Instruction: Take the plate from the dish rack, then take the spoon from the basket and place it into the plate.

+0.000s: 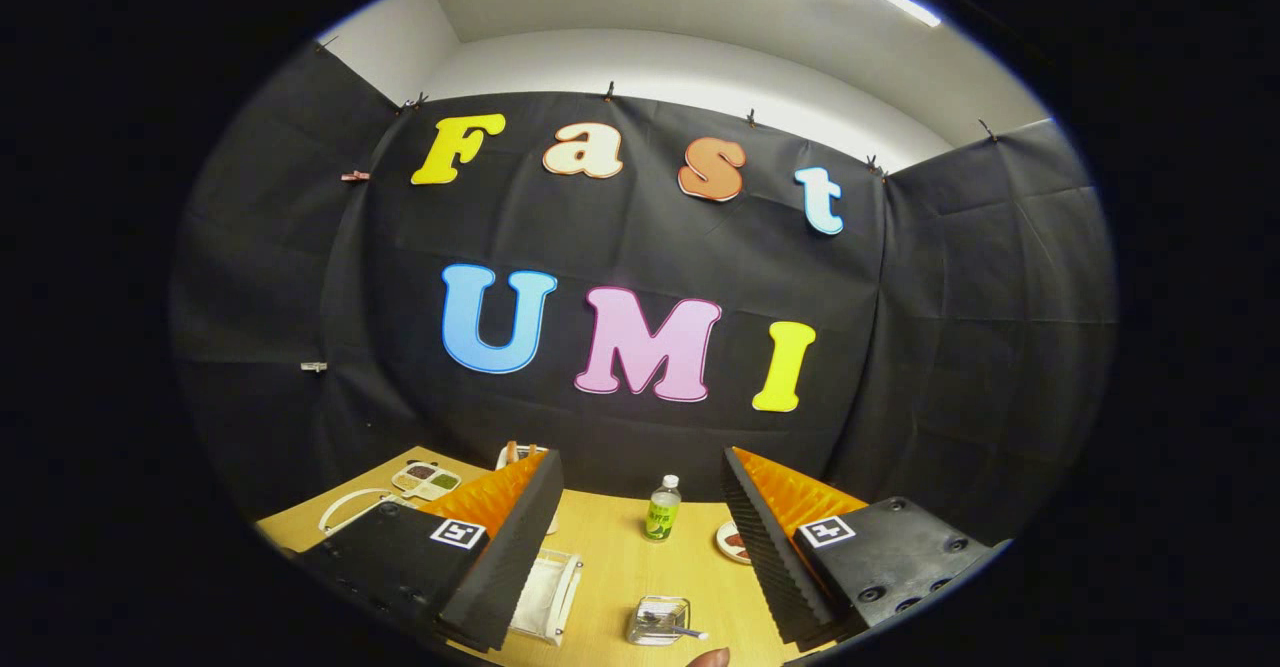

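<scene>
My tool (638,547) is up high over the wooden surface (610,557), fingers spread wide apart with nothing between them. Down in the gap between the fingers sits a small clear basket (658,619), and I can see the spoon (676,629) lying in it, its handle poking out toward the right finger. Just beside it, tucked against my left finger, there's a clear rack-like holder (545,595) with something pale inside; I can't tell from here whether that is the plate. Beyond the basket, farther ahead between the fingers, a small bottle (662,509) with a white cap and green label stands upright. Near the right finger, partly hidden by it, a little round dish (732,541) with something dark on it. Off past my left finger, a divided tray (426,479) holding bits of food, and next to it a white curved rim (345,507) peeking out. At the near edge, a fingertip (710,658) of a person shows.
</scene>
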Available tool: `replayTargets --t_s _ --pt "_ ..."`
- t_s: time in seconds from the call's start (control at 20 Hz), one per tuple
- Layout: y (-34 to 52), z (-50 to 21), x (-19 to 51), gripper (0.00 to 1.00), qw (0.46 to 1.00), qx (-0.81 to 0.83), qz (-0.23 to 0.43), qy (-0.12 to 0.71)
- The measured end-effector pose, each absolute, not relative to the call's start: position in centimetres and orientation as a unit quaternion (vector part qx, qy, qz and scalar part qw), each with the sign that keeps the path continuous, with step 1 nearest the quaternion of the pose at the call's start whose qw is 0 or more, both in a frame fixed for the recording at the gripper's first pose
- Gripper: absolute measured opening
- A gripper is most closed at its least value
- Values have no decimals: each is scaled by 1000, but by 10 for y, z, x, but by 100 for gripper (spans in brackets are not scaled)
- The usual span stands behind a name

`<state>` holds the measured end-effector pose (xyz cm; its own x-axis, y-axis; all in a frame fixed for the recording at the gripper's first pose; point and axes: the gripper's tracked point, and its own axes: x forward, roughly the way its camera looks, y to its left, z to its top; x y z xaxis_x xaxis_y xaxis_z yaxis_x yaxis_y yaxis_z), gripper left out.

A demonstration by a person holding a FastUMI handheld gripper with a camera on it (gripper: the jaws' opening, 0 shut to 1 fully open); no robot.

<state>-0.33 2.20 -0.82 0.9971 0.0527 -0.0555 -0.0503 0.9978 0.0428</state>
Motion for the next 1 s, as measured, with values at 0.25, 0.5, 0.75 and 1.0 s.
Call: replayTargets --t_s 0.25,0.5,0.75,1.0 --pt "70 -31 19 97 992 31 75 100" --pt "144 -74 47 94 970 47 128 201" --pt "207 -134 70 91 933 92 150 315" --pt "239 -210 94 81 897 106 109 416"
